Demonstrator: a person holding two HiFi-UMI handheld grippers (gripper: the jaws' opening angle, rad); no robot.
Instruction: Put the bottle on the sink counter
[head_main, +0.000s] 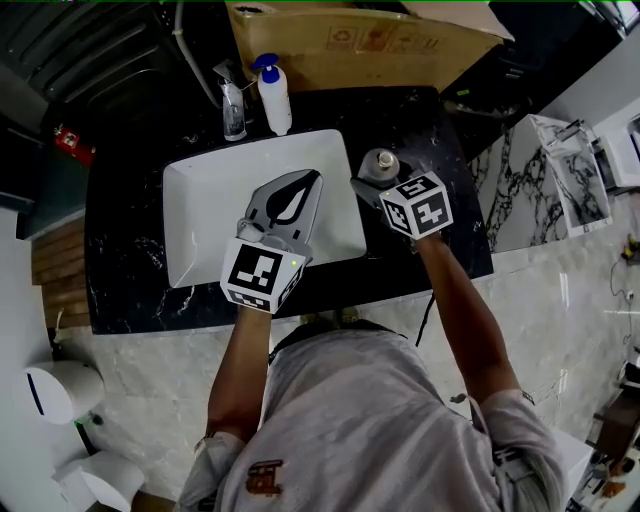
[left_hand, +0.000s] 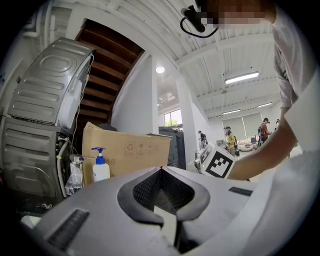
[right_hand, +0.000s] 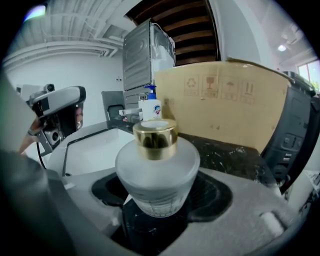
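A frosted glass bottle (head_main: 380, 163) with a gold cap (right_hand: 155, 138) stands upright between the jaws of my right gripper (head_main: 374, 181), just right of the white basin (head_main: 215, 205) and over the black marble sink counter (head_main: 130, 250). In the right gripper view the dark pads press on both sides of the bottle's (right_hand: 157, 172) lower body, with marble showing beneath it. Whether its base touches the counter I cannot tell. My left gripper (head_main: 312, 178) hovers over the basin, its tips meeting with nothing between them (left_hand: 161, 170).
A white pump bottle (head_main: 273, 95) with a blue head and a clear spray bottle (head_main: 232, 105) stand behind the basin. A big cardboard box (head_main: 350, 40) lines the counter's back edge. A white marble wall (head_main: 520, 190) borders the counter on the right.
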